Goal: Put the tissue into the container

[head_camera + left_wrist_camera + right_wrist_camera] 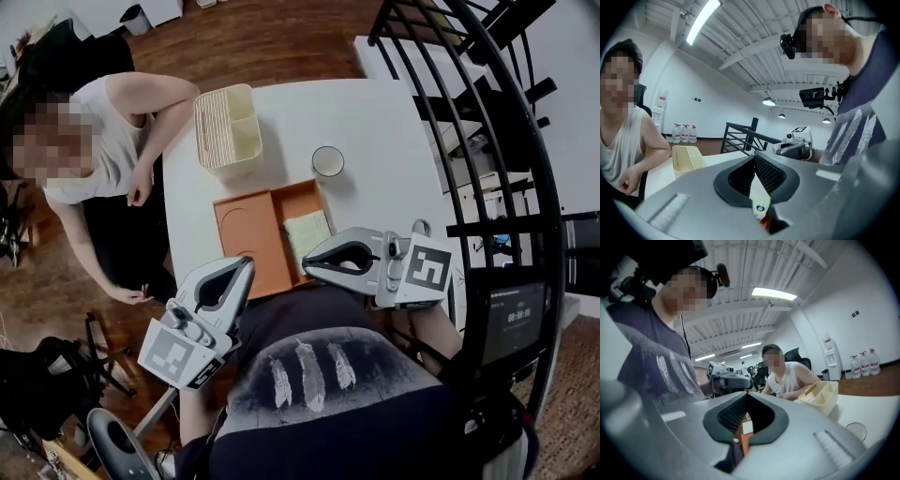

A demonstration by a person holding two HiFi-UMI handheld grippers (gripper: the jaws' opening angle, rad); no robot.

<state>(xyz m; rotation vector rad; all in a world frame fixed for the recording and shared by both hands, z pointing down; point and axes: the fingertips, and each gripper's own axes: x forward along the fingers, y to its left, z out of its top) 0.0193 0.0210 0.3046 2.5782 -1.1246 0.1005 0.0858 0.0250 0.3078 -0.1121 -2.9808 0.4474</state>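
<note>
The tissue pack [307, 232], a flat pale-green packet, lies in the narrow right compartment of the orange tray [246, 234] at the near edge of the white table [394, 122]. The right gripper [307, 262] hovers just at the packet's near end with its jaws closed together, and nothing shows between them; the right gripper view gives only a sliver of orange and white through the gap below them. The left gripper [248, 263] is held over the tray's near left corner, jaws likewise together and empty. The cream container [228, 127], with its divided compartments, stands well apart at the far left of the table, a round cup [328, 161] to its right. A seated person [103, 141] leans an arm beside the container.
</note>
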